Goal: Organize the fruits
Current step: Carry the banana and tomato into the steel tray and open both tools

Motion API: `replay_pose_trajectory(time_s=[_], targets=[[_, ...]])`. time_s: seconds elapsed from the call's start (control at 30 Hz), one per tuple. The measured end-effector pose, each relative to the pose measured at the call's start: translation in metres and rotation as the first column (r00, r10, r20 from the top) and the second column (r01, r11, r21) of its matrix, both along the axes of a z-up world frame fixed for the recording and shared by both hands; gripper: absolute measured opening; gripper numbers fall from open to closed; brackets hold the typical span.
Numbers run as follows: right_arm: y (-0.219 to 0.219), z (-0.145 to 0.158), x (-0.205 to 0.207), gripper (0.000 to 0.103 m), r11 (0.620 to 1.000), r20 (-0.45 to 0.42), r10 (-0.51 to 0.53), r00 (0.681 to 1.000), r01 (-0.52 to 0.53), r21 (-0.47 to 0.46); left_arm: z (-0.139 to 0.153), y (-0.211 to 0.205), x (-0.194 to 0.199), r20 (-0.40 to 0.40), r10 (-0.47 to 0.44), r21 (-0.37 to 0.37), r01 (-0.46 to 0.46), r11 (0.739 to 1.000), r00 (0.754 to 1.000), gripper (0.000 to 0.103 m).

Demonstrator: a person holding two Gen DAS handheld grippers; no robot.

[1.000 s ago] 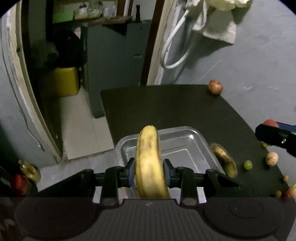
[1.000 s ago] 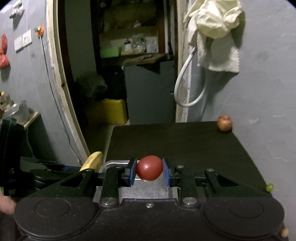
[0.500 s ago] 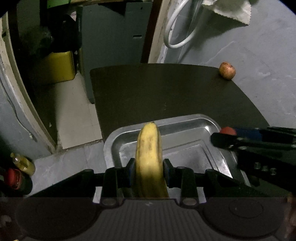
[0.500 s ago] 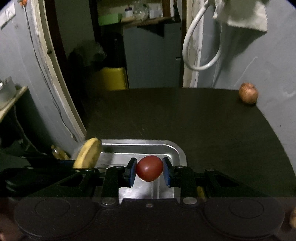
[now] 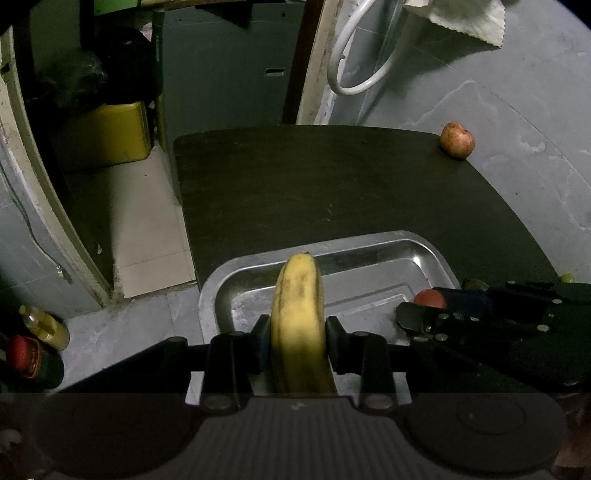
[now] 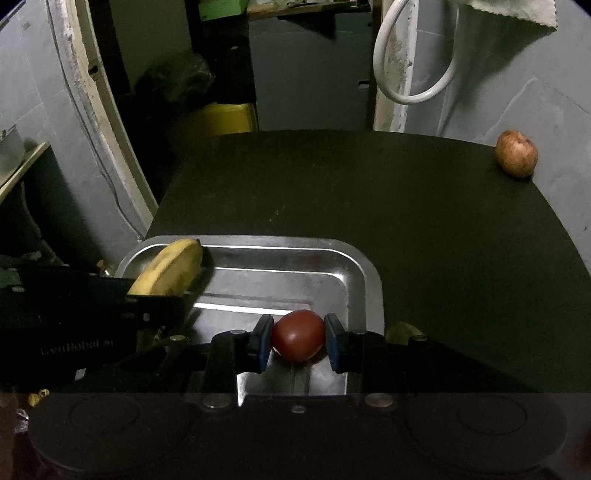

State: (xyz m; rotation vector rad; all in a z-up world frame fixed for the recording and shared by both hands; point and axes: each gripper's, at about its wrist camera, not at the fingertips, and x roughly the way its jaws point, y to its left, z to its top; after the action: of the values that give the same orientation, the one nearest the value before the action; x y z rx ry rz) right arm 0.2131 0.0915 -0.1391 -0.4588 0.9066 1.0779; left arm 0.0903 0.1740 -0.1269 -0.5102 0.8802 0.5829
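Left wrist view: left gripper (image 5: 297, 343) has its jaws clamped on a yellow banana (image 5: 298, 314), speckled brown, which pokes forward past the pads with its tip over the near part of a metal tray (image 5: 430, 254). Tray sits at the near edge of a dark tabletop (image 5: 332, 184). Right gripper (image 5: 424, 308) comes in from the right side over the tray's right rim, a red tomato (image 5: 428, 298) showing at its tip. A reddish-brown apple (image 5: 457, 140) lies at the far right corner of the tabletop, well apart from the tray. A second banana (image 5: 474, 283) is barely visible behind the right gripper, just beside the tray. White hose (image 5: 354, 86) and a cloth (image 5: 469, 18) hang on the wall beyond. Yellow container (image 5: 107, 133) on the floor to the left.

Right wrist view: right gripper (image 6: 298, 341) jaws closed on the tomato (image 6: 298, 340), pads pressing both sides, held over the tray's (image 6: 365, 269) near right part; whether it touches the tray floor, cannot tell. Left gripper (image 6: 162, 295) enters from the left with the banana (image 6: 170, 271) angled over the tray's far left corner. Apple (image 6: 516, 153) at the far right tabletop (image 6: 369, 192) edge. Tip of the other banana (image 6: 402, 330) shows just right of the tray.
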Motion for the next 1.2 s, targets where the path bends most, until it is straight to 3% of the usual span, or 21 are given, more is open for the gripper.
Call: replay_pose_trajectory(time_s=[0.4,0.6,0.73,1.03,1.2], targets=[[-0.001,-0.003,0.002,0.039,1.000,-0.015,0.010,1.000,-0.010,0.012,0.008,0.002,0.000,0.023,0.011,0.007,-0.011,1.000,1.000,0.034],[-0.006,0.005,-0.001,0.051,1.000,0.000,0.014,1.000,-0.014,0.025,0.018,0.007,-0.002,0.049,0.023,0.022,-0.024,0.999,0.999,0.052],[-0.012,0.019,-0.005,0.066,0.999,0.025,0.020,0.999,-0.021,0.046,0.026,0.011,-0.005,0.076,0.037,0.022,-0.039,0.999,0.996,0.072],[-0.057,0.066,-0.025,0.100,0.994,0.060,0.001,0.998,-0.008,0.110,0.062,0.006,-0.014,0.181,0.040,0.021,-0.044,0.999,0.983,0.101],[-0.113,0.098,-0.030,0.102,0.980,0.026,-0.110,0.994,0.104,0.168,0.085,-0.009,-0.021,0.231,0.023,0.010,-0.026,1.000,0.973,0.103]])
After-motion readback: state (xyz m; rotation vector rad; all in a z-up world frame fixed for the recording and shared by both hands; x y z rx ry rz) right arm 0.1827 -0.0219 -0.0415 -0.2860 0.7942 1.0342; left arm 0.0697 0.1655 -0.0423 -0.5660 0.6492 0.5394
